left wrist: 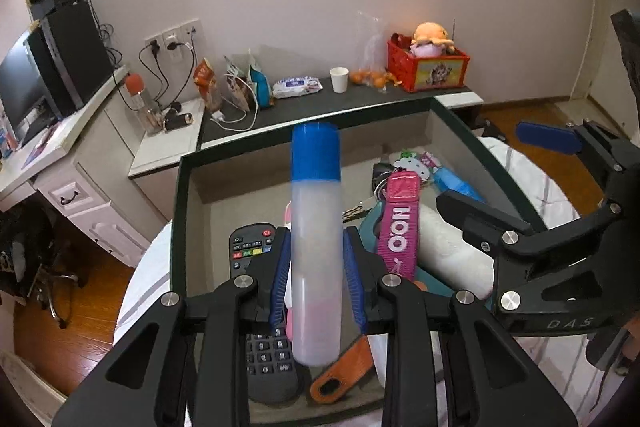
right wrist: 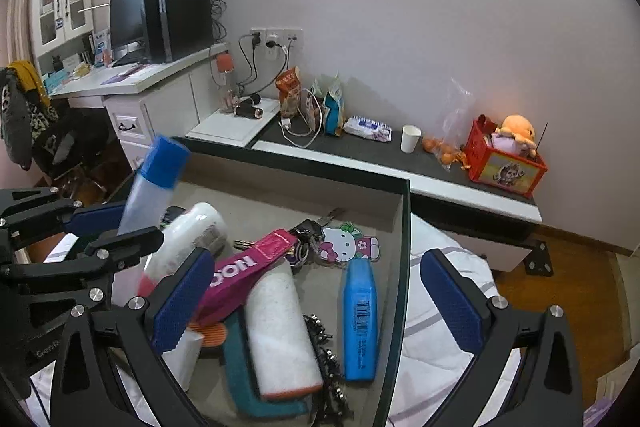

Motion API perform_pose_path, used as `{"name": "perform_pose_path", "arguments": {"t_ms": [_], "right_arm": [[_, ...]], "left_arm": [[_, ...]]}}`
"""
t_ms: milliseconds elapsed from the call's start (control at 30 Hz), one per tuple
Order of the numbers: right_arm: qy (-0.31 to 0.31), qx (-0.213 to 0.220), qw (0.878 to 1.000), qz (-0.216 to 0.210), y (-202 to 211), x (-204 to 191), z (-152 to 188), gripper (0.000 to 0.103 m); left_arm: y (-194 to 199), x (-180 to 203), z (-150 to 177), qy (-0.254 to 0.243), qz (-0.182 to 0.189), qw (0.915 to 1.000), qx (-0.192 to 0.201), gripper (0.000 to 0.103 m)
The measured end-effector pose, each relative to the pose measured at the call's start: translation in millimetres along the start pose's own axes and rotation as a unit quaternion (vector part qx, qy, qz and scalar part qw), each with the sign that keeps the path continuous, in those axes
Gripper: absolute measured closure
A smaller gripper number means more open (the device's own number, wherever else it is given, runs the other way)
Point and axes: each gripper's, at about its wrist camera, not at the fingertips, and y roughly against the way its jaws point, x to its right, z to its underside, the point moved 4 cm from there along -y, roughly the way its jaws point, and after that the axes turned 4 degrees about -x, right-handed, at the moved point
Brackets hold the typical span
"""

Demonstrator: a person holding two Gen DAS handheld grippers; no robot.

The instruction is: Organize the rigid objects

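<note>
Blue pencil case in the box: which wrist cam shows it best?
Right wrist: the blue pencil case lies unobstructed, full length visible, barcode facing up. Left wrist shows only a blue sliver behind the right tongs.

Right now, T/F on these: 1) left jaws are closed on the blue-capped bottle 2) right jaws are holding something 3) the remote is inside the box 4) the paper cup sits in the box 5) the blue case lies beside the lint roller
1) The left gripper is clamped on the translucent blue-capped bottle, held over the grey open-topped box. True.
2) The right gripper holds something. False: its jaws stand wide apart, empty.
3) The black remote control lies inside the box. True.
4) The white paper cup sits in the box. False: it stands on the dark shelf by the wall.
5) The blue rectangular case lies beside the white lint roller. True.
</note>
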Motion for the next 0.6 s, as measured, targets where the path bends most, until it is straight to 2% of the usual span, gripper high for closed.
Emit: {"name": "perform_pose_path", "arguments": {"t_ms": [133,300,367,567,600], "right_arm": [[-0.001,-0.004,1.000,0.002,-3,1,2,0.000],[-0.004,-0.002,1.000,0.003,5,5,3,0.000],[-0.010,0.004,1.000,0.003,14,7,3,0.000],[-0.008,0.017,1.000,0.001,40,5,4,0.000],[-0.006,0.020,1.000,0.000,46,3,4,0.000]], "left_arm": [[-6,0,1,-0.001,-0.002,1.0000,-0.005,0.076],[5,-2,-3,0.000,-0.012,0.9999,0.004,0.067],[12,-2,-5,0.002,-0.019,0.9997,0.013,0.048],[52,-13,-4,0.019,-0.059,0.9969,0.049,0.013],[61,-16,-3,0.023,-0.063,0.9960,0.058,0.011]]}}
